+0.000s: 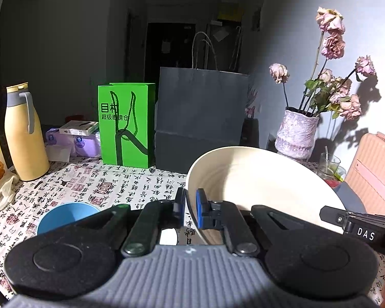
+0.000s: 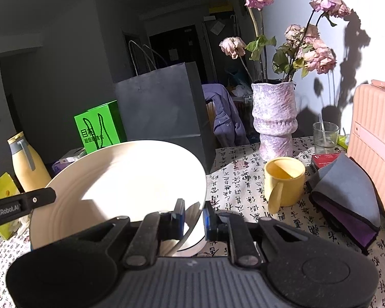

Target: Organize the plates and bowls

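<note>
Left gripper (image 1: 191, 206): jaws nearly closed, blue pads pinching the left rim of a cream bowl (image 1: 256, 179).
Right gripper (image 2: 193, 217): jaws narrowly parted, clamped on the same bowl's right rim.
Cream bowl: held between both grippers, tilted, above the table (image 1: 89, 182), which has a calligraphy-print cloth.
Blue bowl (image 1: 66, 214): on the cloth, left of the left gripper.
Yellow mug (image 2: 283, 181): on the cloth, right of the cream bowl.
Vase (image 2: 274, 119): behind the mug, holding dried pink roses.
Background: green bag (image 1: 125, 124) beside dark paper bag (image 1: 200, 118).
</note>
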`<act>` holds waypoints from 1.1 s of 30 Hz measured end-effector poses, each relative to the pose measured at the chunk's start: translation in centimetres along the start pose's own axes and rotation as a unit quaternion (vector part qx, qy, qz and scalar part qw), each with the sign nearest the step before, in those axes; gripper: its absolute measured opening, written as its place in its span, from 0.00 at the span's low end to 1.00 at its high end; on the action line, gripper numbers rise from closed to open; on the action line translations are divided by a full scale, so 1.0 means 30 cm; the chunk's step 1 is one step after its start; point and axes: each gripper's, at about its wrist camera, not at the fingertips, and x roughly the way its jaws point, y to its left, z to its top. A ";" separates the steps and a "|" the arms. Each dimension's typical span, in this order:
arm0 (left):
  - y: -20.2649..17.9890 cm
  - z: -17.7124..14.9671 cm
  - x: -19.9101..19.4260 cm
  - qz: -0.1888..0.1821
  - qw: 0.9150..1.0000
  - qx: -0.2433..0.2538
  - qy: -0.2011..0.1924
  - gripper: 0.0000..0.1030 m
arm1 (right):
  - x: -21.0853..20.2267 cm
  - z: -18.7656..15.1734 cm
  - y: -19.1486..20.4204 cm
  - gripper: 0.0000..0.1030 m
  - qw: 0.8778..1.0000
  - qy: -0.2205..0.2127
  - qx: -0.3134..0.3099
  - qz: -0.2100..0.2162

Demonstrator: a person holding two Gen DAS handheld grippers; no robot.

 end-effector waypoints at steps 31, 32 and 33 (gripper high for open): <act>0.075 -0.131 -0.287 -0.005 0.999 -0.017 -0.037 0.08 | -0.259 -0.163 0.095 0.14 0.999 -0.034 -0.008 0.003; 0.078 -0.136 -0.294 -0.005 0.999 -0.018 -0.039 0.08 | -0.265 -0.169 0.097 0.14 0.999 -0.035 -0.008 0.005; 0.081 -0.139 -0.301 -0.005 0.999 -0.019 -0.040 0.08 | -0.270 -0.175 0.099 0.14 0.999 -0.035 -0.008 0.005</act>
